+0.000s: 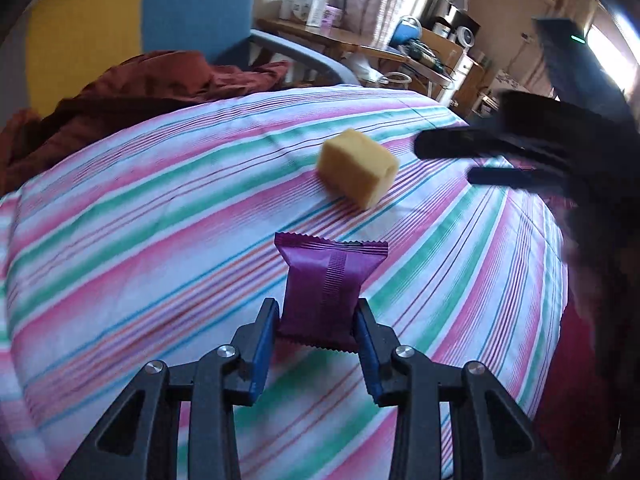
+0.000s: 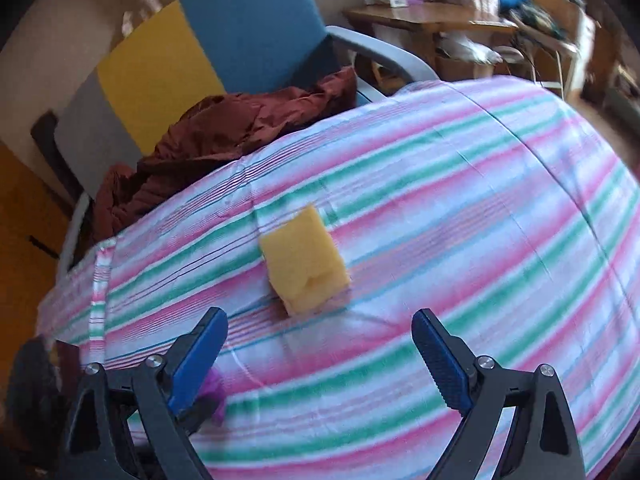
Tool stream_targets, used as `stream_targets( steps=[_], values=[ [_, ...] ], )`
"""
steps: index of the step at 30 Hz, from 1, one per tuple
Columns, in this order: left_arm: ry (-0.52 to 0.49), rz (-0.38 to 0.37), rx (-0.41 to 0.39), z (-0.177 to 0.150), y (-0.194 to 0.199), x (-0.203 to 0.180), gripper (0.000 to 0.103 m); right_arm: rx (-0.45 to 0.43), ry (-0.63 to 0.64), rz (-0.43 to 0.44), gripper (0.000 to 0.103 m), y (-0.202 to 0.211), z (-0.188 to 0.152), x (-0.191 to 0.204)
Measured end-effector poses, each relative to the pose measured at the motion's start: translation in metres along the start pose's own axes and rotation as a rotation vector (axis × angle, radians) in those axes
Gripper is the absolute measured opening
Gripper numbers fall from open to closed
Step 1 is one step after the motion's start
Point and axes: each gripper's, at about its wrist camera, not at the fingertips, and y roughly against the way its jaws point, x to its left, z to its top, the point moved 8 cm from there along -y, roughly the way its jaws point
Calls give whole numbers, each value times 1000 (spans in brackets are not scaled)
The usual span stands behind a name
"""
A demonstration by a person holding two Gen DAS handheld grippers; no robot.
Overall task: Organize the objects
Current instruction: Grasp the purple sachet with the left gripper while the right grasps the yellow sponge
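Note:
A purple snack packet [image 1: 326,284] stands between the blue pads of my left gripper [image 1: 317,308], which is shut on its lower half just above the striped cloth. A yellow foam block [image 1: 357,166] lies on the cloth beyond it. My right gripper [image 1: 444,162] comes in blurred from the right, close to the block. In the right wrist view the right gripper [image 2: 320,318] is open wide, with the yellow block [image 2: 306,258] just ahead of its fingertips and nothing between them. A bit of the purple packet [image 2: 214,390] shows behind its left finger.
A pink, green and white striped cloth [image 1: 160,220] covers the surface and drops off at the right edge. A dark red garment [image 1: 140,88] is heaped at the back left against a blue and yellow chair [image 1: 192,8]. A cluttered wooden desk [image 1: 320,32] stands behind.

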Motion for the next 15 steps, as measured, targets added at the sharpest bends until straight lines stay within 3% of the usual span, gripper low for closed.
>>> stream_targets(
  steps=[6, 7, 8, 11, 15],
  values=[
    [77, 76, -22, -34, 33, 26, 37, 55, 146, -127, 93, -59, 20, 18],
    [83, 81, -25, -38, 38, 28, 37, 59, 158, -137, 82, -65, 22, 19],
    [90, 84, -28, -42, 42, 31, 37, 68, 176, -148, 53, -71, 21, 20],
    [116, 99, -40, -47, 55, 37, 37, 71, 205, -192, 53, -72, 14, 22],
    [131, 140, -73, -51, 76, 41, 37, 82, 232, -135, 53, -60, -3, 40]
  ],
)
